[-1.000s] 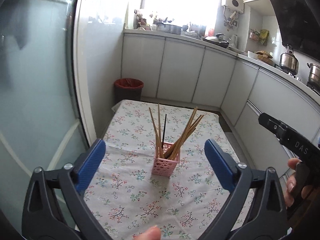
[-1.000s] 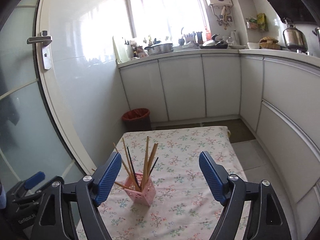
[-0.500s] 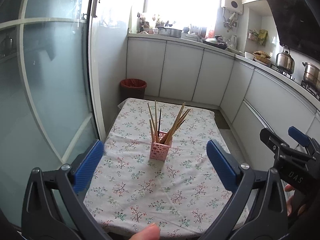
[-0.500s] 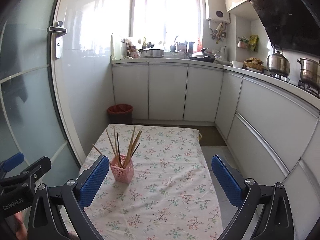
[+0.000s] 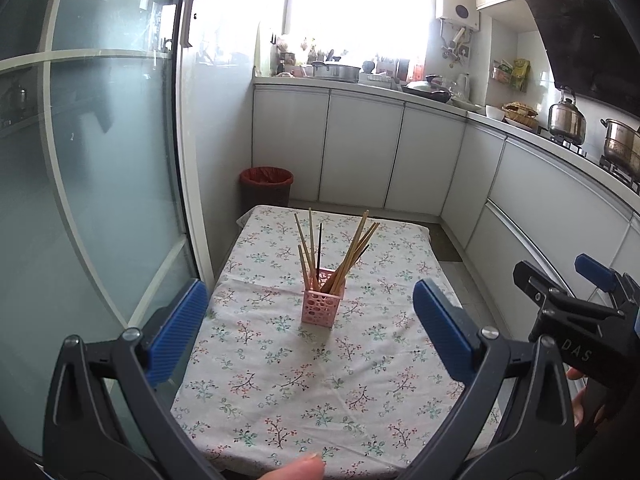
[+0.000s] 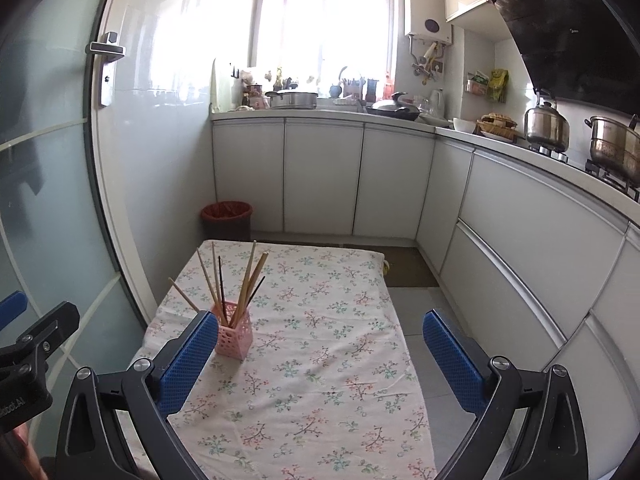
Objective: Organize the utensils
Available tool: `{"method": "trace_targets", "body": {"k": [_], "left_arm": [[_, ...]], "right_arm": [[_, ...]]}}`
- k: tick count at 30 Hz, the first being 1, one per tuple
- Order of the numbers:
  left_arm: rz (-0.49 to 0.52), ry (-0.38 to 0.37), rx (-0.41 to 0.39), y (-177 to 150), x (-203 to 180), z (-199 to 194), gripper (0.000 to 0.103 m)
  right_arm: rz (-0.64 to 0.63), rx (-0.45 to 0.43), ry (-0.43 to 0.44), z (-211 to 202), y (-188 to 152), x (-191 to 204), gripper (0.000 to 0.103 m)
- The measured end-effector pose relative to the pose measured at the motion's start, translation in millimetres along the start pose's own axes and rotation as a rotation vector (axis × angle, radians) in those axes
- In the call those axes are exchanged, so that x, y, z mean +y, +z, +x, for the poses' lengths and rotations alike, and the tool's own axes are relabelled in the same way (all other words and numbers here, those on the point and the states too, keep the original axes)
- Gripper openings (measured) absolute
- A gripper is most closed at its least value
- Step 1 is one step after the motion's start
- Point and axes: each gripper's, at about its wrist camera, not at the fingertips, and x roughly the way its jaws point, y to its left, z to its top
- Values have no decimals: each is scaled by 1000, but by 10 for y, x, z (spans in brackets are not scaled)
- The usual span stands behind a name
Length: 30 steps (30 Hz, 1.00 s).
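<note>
Pink holder of upright, fanned chopsticks mid-table, dead ahead of left gripper, probably nearer it than right gripper (both spread wide, empty).

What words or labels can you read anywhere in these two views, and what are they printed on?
"DAS": on the black body of the right gripper, seen from the left wrist.
"...oot.AI", start cut off: on the left gripper, seen from the right wrist.
Packets on the wall shelf: too blurred to read.
</note>
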Motion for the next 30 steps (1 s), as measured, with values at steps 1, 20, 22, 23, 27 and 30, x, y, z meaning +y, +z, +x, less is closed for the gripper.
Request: {"method": "trace_targets", "body": {"k": [1,20,22,23,27,30], "left_arm": [[-1,1,-1,-2,1,-4,102],[-1,11,10,-7,-57,4,102],[-3,11,15,-7,-59,14,102],[-3,10,18,-10,-60,20,102],[-7,13,31,-12,-47,66,102],[-1,11,40,-22,-18,152,102]], "right_arm": [[3,0,0,0,0,-9,103],[4,-7,2,-32,-17,4,103],[5,-5,3,-34,-23,8,103],[5,-6,2,-33,-21,8,103],[6,-3,4,-25,-29,4,103],[7,7,6,16,-46,11,103]]}}
